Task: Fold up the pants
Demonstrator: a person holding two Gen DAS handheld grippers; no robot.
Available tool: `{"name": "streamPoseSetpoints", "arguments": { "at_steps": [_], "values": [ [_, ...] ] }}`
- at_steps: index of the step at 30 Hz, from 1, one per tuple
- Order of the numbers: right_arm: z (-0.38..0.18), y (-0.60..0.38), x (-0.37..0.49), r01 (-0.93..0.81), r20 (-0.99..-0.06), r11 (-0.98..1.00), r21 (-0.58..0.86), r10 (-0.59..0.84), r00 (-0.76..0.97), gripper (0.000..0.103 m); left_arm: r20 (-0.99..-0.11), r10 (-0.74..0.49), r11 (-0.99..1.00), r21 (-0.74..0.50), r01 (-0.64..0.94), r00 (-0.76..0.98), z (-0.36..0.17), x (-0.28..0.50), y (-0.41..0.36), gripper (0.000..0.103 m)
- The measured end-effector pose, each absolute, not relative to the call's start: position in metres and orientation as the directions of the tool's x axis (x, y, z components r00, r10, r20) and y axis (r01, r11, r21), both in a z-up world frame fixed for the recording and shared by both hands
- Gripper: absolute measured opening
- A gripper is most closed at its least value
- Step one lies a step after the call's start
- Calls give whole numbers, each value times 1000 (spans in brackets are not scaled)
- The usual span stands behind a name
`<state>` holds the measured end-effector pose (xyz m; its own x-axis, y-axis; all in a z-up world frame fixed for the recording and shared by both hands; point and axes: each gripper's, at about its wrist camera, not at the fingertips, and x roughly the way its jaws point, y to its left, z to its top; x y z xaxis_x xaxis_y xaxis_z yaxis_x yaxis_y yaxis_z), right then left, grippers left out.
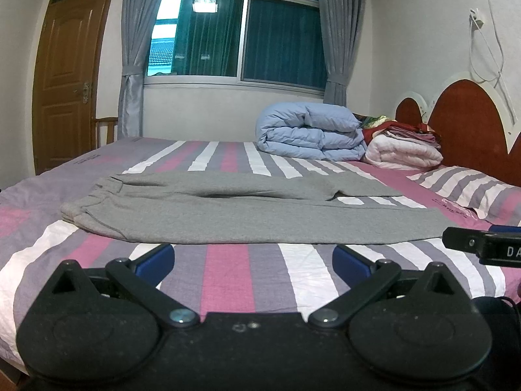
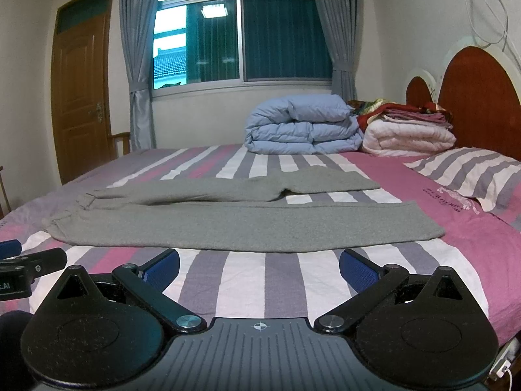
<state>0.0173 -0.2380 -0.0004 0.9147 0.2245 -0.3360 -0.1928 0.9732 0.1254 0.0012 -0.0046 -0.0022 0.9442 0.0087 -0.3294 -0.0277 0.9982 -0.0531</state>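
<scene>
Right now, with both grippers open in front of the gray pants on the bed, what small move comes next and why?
Probably ease both grippers forward to the near leg's edge. The gray pants lie flat, legs apart, unfolded; the left gripper and right gripper hang open, short of the cloth, holding nothing.

Right tongs (image 1: 482, 244) cut by frame edge; print on pillow (image 2: 456, 200) too small to read.

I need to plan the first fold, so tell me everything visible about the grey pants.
The grey pants look like soft knit sweatpants. They lie flat on the striped bedsheet, with the gathered waistband at the left and the two legs running right, parted at the ends. They are unfolded, and neither open gripper touches them.
</scene>
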Motion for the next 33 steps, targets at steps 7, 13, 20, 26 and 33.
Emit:
{"name": "streamPoseSetpoints", "arguments": {
  "at_steps": [7, 13, 20, 26, 33],
  "values": [
    [0, -239, 17, -188, -334, 974, 124, 219, 917, 103, -323, 8, 998, -52, -26, 946, -1, 1, -5, 97],
    [2, -238, 15, -181, -331, 976, 123, 213, 919, 103, -318, 7, 998, -52, -25, 948, 0, 1, -7, 97],
    [3, -239, 12, -180, -320, 975, 132, 214, 923, 103, -317, 8, 998, -53, -26, 948, 0, 0, -7, 97],
    [5, -241, 12, -174, -318, 974, 146, 212, 924, 103, -314, 6, 998, -51, -23, 949, 1, 0, -6, 97],
    [5, -241, 12, -174, -317, 974, 146, 213, 924, 103, -314, 6, 998, -51, -24, 949, 1, -1, -6, 97]
  ]
}}
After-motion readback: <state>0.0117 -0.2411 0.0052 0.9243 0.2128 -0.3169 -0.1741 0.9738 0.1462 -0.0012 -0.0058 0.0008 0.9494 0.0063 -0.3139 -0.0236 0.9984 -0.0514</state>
